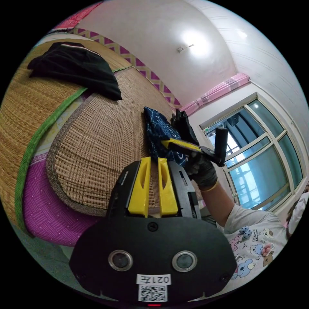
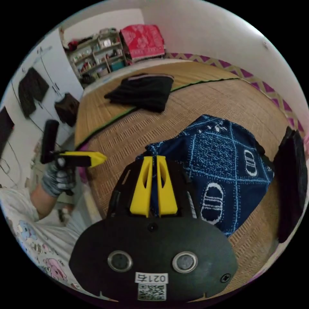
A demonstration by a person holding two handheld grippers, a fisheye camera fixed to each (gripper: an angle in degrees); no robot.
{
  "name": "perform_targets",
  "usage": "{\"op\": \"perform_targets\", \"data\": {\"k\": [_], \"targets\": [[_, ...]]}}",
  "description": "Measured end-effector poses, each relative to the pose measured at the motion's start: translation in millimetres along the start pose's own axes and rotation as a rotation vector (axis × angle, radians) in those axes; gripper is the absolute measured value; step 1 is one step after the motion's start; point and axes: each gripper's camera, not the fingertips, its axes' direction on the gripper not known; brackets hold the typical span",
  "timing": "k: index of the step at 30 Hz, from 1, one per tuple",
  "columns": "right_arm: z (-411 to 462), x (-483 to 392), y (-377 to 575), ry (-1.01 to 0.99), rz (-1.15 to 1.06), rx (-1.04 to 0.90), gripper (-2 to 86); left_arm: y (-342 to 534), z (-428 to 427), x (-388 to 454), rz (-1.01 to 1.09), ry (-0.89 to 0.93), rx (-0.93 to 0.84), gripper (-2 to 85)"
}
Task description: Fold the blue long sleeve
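Note:
The blue long sleeve point(image 2: 222, 167), dark blue with a white stitched pattern, lies folded on a woven straw mat point(image 2: 128, 135). My right gripper point(image 2: 154, 158) is shut on its near edge, with blue cloth between the yellow jaws. In the left gripper view the same garment point(image 1: 157, 128) bunches up beside the right gripper point(image 1: 167, 143), which a gloved hand point(image 1: 201, 167) holds. My left gripper point(image 1: 154, 160) has its jaws together over the mat, holding nothing. In the right gripper view the left gripper point(image 2: 101, 158) hovers off the mat's left side.
A folded black garment point(image 1: 77, 67) point(image 2: 145, 90) rests further back on the mat. Another dark garment point(image 2: 291, 180) lies right of the blue one. A purple mattress edge point(image 1: 48, 206) shows under the mat. Shelves point(image 2: 96, 51) and a window point(image 1: 257, 154) line the walls.

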Motion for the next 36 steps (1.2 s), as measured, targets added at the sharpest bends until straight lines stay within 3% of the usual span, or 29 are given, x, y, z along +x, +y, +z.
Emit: {"op": "perform_targets", "data": {"k": [4,11,14,18,20,23,26,36], "targets": [[-88,50,44,-0.125,0.140,0.226,0.9,-1,-2,0,0.032,0.004,-0.015,3.9],[-251,151,257,-0.087,0.494,0.601,0.5,-10,16,-1,0.041,0.042,-0.031,4.2],[-244,176,341,-0.041,0.662,0.550,0.5,-20,29,0,0.038,0.031,-0.034,6.4],[-191,204,409,-0.147,0.838,0.397,0.5,-46,52,3,0.072,-0.075,-0.088,10.0],[-192,210,417,-0.204,0.842,0.417,0.7,-63,68,1,0.076,-0.112,-0.157,8.3],[-221,213,404,-0.070,0.794,0.461,2.4,-75,90,5,0.122,-0.076,-0.314,0.3],[-239,228,360,0.037,0.688,0.428,5.9,-76,78,15,0.197,-0.142,-0.294,-0.7],[-162,333,179,-0.001,0.482,0.183,8.6,-26,25,1,0.102,-0.113,-0.282,-0.1]]}}
